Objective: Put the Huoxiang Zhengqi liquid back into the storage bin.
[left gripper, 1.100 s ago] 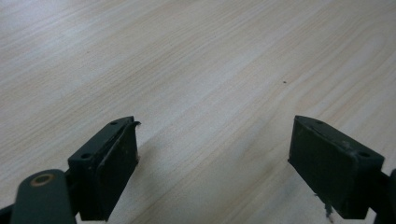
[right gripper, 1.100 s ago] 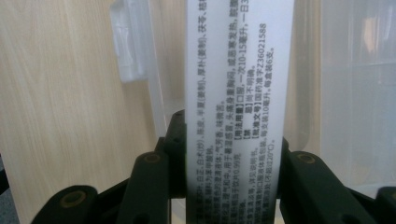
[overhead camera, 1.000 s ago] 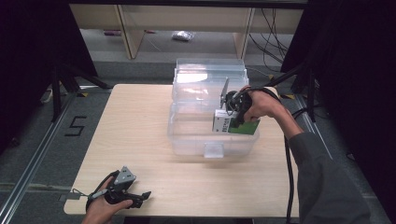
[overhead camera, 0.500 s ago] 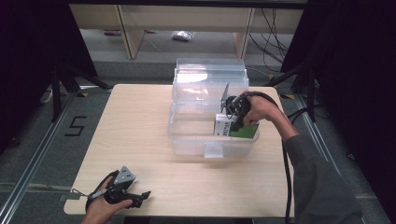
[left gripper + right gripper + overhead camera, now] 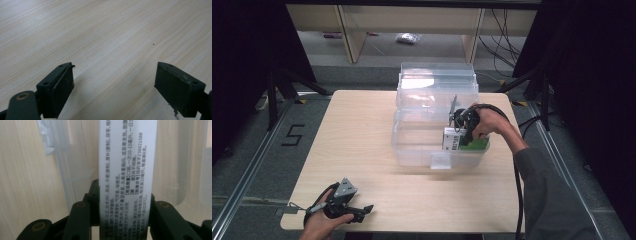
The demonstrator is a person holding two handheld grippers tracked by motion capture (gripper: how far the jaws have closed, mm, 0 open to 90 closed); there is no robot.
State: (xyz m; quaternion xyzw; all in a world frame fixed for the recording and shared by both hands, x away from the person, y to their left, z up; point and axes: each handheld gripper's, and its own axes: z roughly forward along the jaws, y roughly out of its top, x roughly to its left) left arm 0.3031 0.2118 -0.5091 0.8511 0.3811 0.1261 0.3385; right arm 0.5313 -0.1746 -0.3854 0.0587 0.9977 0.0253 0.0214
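right gripper clamped on the narrow printed sides of a white-and-green carton, held inside the right end of the clear bin | carton judged light, thin-walled, crushable, smooth; firm flat grip across narrow faces suited it | left gripper, jaws apart, empty, lay well apart from the bin near the table's front-left corner

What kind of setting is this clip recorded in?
Probably a lab or data-collection workspace: a bare wooden table on a metal frame, a floor marking "5", loose cables, and a clear plastic bin.
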